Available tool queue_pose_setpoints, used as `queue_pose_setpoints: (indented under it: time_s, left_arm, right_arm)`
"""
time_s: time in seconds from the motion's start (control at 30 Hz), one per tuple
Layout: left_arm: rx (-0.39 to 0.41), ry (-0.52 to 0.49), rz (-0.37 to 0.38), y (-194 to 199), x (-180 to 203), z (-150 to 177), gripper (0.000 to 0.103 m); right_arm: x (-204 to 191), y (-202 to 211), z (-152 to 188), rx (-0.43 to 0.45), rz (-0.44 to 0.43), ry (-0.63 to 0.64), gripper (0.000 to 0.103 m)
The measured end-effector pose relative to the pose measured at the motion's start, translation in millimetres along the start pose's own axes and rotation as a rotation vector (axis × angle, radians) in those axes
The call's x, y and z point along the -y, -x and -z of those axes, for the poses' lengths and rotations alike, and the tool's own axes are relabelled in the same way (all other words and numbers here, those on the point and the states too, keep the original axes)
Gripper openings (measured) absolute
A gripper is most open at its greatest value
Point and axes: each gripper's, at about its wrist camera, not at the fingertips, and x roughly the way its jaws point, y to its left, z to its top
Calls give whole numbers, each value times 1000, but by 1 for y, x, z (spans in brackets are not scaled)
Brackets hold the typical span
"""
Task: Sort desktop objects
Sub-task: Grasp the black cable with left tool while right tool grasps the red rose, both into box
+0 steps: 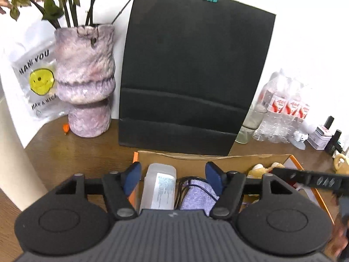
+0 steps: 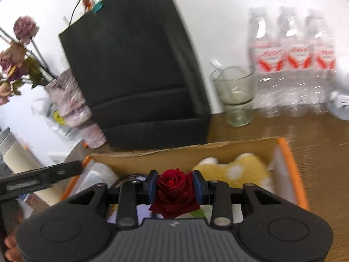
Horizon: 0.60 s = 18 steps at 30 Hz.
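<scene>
Landmark: the cardboard box (image 2: 218, 150) with orange edging, lying open on the wooden worktop (image 2: 322, 144); every place below is given from it.
Right tongs (image 2: 174, 185): clamped on a red rose (image 2: 173, 193), the blue pads pressing the bloom from both sides, just above the box's near middle. A grip on the head rather than on the stem keeps the flower from swinging, though the petals will bruise if squeezed harder.
Red rose: held over the box, a green leaf showing beneath it; whether it touches the contents I cannot tell.
Left tongs (image 1: 173, 178): apart and holding nothing, poised over the box's left end, probably waiting clear of the other hand.
Inside the box: a clear plastic bottle (image 1: 160, 187) at the left, a lilac pouch (image 1: 199, 193) with a black cord beside it, a yellow plush toy (image 2: 237, 170) at the right.
Behind the box: a black paper bag (image 1: 189, 74), upright against the wall.
Behind and left of the box: a mottled pink vase (image 1: 86, 78) of dried flowers, a likely home for the rose.
Behind and right of the box: stacked glass cups (image 2: 236, 96) and wrapped water bottles (image 2: 292, 61).
</scene>
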Motion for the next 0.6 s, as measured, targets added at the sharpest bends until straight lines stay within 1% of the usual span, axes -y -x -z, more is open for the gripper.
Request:
queue_pose_setpoints:
  time_s: [0.03, 0.1, 0.17, 0.23, 0.33, 0.37, 0.4, 0.43, 0.47, 0.5, 0.57, 0.6]
  left_arm:
    - [1, -6, -1, 1, 1, 0, 71]
    - [-8, -27, -4, 2, 6, 6, 72]
    - [-20, -42, -1, -1, 10, 11, 72]
    - [-24, -49, 4, -3, 16, 17, 72]
    - [-24, -35, 42, -7, 20, 32, 74]
    - [-31, -35, 53, -8, 20, 36, 74]
    - [-39, -38, 54, -10, 20, 40, 74]
    - [-42, -37, 44, -10, 20, 43, 74]
    - [-36, -38, 36, -9, 19, 45, 74]
    - [-35, -37, 34, -7, 18, 45, 74]
    - [-42, -27, 41, -5, 15, 45, 74]
    - [-40, -21, 42, -4, 14, 44, 74]
  right_arm:
    - [6, 8, -1, 10, 10, -9, 33]
    - [16, 20, -3, 20, 55, -15, 33]
    - [20, 28, -1, 9, 109, 7, 33]
    - [15, 27, 4, -24, 145, 54, 33]
    - [-6, 15, 18, -74, 155, 166, 33]
    - [-15, 10, 22, -81, 139, 197, 33]
    - [-21, 7, 24, -88, 85, 200, 33]
    - [-23, 6, 23, -89, -6, 171, 33]
    - [-22, 8, 20, -71, -76, 126, 33]
    - [-20, 11, 16, -48, -96, 91, 33]
    - [-18, 15, 11, -27, -43, 86, 32]
    - [-16, 14, 11, -37, -13, 94, 32]
